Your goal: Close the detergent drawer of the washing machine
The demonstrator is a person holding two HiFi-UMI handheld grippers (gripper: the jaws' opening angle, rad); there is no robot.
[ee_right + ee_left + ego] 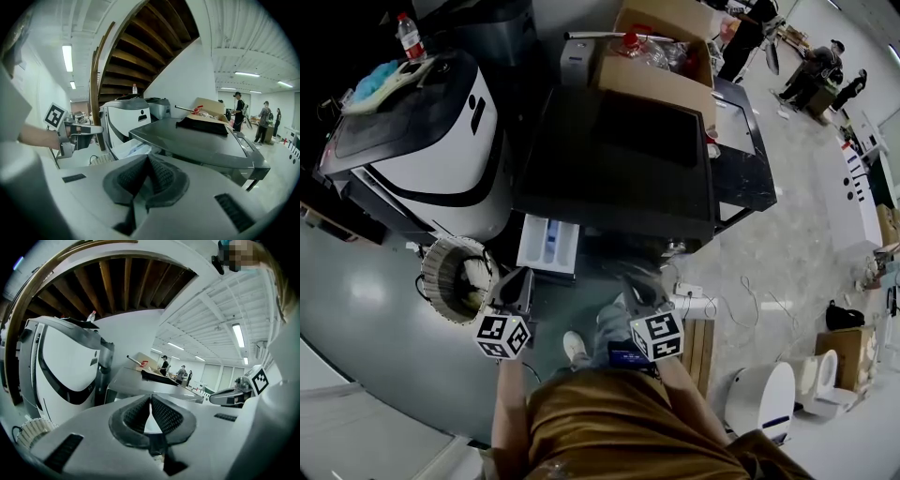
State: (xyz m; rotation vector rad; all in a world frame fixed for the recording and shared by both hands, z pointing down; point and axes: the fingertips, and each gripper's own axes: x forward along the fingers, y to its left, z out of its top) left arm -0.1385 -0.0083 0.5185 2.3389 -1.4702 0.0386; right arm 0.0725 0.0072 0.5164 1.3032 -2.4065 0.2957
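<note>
The washing machine (pixel 619 159) has a dark top, and its white detergent drawer (pixel 548 244) stands pulled out from the front at the left. My left gripper (pixel 514 291) hangs just below the drawer, short of it, jaws shut and empty. My right gripper (pixel 642 284) is further right, below the machine's front edge, also shut on nothing. In the left gripper view the pads (pixel 140 416) meet at the tips with the machine (pixel 140 380) ahead. In the right gripper view the drawer (pixel 126 149) shows beyond the shut pads (pixel 161 176), and the left gripper (pixel 79 131) is at the left.
A white and black machine (pixel 441 131) stands left of the washer, with a woven basket (pixel 455 277) at its foot. A cardboard box (pixel 661 47) sits behind the washer. A power strip (pixel 689 291), a wooden crate (pixel 698 342) and a white appliance (pixel 764 398) lie on the floor to the right.
</note>
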